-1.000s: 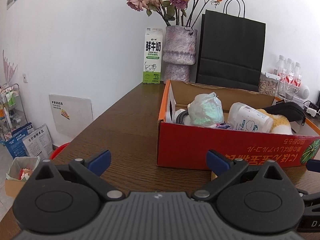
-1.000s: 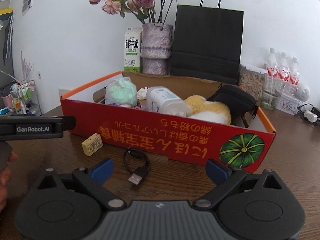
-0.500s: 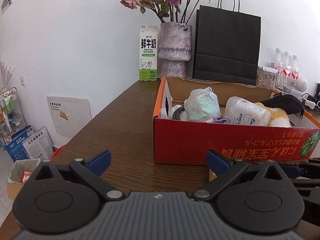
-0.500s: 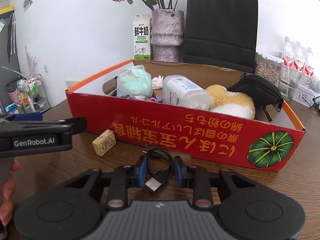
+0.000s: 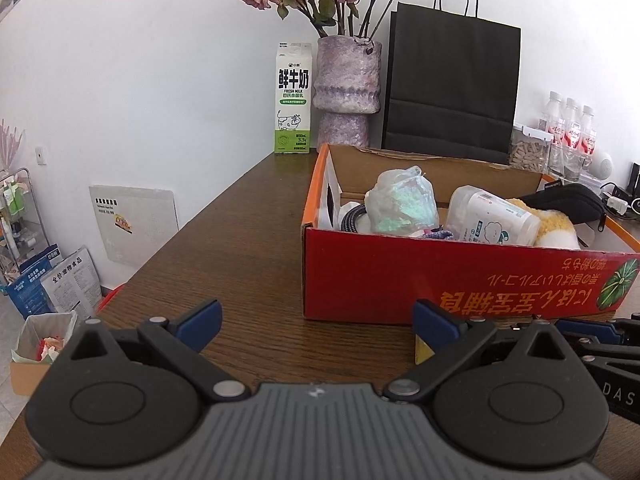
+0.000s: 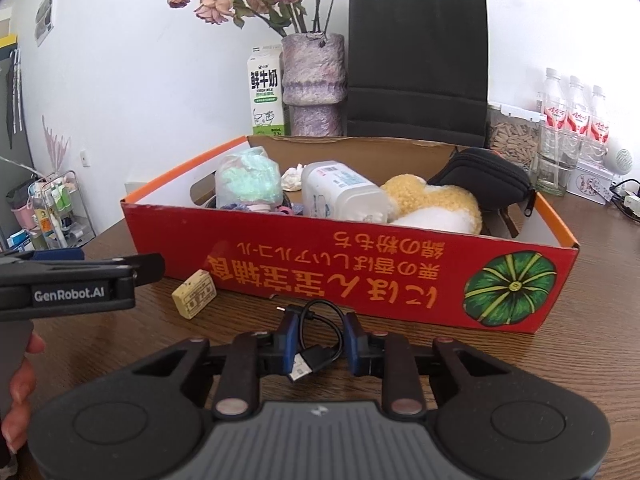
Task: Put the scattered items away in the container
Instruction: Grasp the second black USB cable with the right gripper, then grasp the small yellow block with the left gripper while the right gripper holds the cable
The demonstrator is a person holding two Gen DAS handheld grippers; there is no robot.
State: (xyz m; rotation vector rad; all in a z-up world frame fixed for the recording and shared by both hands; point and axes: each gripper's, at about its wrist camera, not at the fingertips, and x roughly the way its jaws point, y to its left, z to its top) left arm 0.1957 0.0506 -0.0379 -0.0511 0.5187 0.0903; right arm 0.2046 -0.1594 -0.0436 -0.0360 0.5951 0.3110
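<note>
Cable (image 6: 308, 362): lay as a small loop on the table (image 6: 560, 360), just in front of the red box (image 6: 360, 272), pinched across the loop by the just-closing jaws of the right claw (image 6: 322, 336). Could well have slipped free on the lift, being gripped only by a springy bend and not by the stiff plug. Might also have caught on the box's front wall if carried over too low.

Left claw (image 5: 316, 322): gaped wide, empty, close by at the box's near corner. Could have knocked against the right one in so tight a spot.

Looked thin, black and rubbery, that cable, with a flat metal-tipped plug. Small yellow block (image 6: 195, 294): sat apart to the left near the foot of the box, hard-edged and printed. Box: cardboard, glossy red outside, raw brown inside, orange along the rim. Already held a crinkly bagged bundle (image 6: 248, 178), a smooth white bottle (image 6: 340, 196) on its side, a fleecy yellow toy (image 6: 436, 204) and a black fabric pouch (image 6: 484, 178) with a zip. Left little flat room, so might have let the loop slide off.

Farther back, against the wall: a rough mauve vase (image 6: 314, 84), a milk carton (image 6: 265, 92), a matte black paper bag (image 6: 418, 68).
</note>
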